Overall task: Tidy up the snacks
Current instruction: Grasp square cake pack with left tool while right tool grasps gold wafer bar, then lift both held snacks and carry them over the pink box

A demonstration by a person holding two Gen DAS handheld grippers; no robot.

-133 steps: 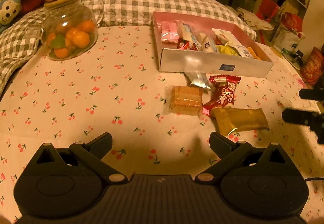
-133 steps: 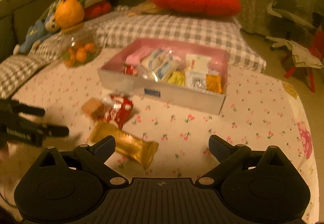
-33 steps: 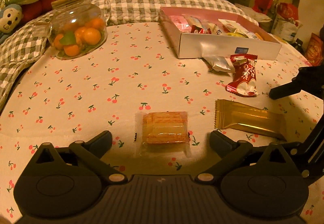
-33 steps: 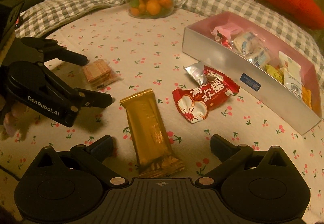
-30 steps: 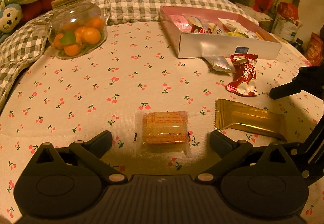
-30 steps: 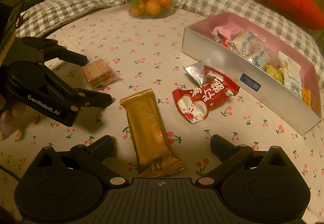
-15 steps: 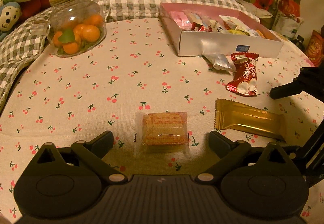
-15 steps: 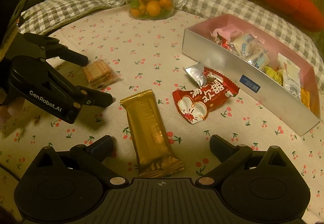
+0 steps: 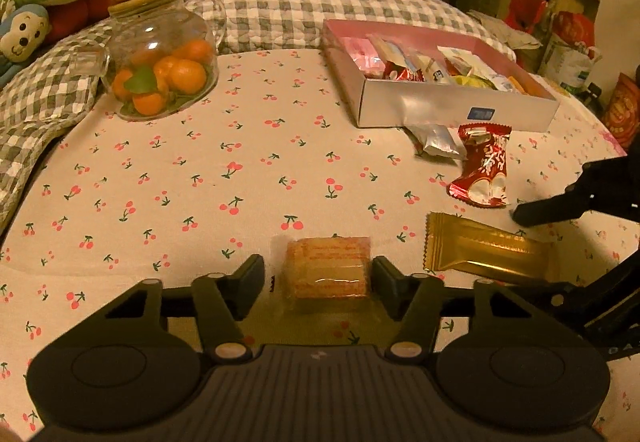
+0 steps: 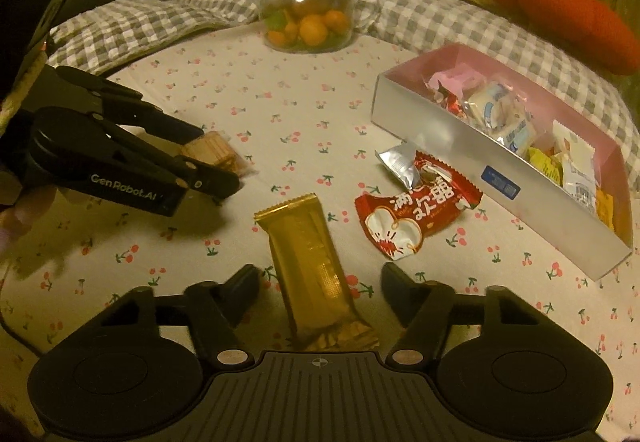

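The left gripper (image 9: pixel 318 284) is closing around the square cracker pack (image 9: pixel 326 274), its jaws just beside the crinkly clear wrap, not yet squeezing. The right gripper (image 10: pixel 320 296) is closing too, with the long shiny gold bar (image 10: pixel 314 268) lying between its jaws, pointing away. Both are lying on the cherry-print bed sheet (image 9: pixel 200 182), near the snack box (image 10: pixel 500 178).

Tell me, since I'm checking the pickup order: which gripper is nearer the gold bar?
Right. The right gripper, jaws just closing, straddles the gold bar; the left gripper straddles the wafer pack beside it.
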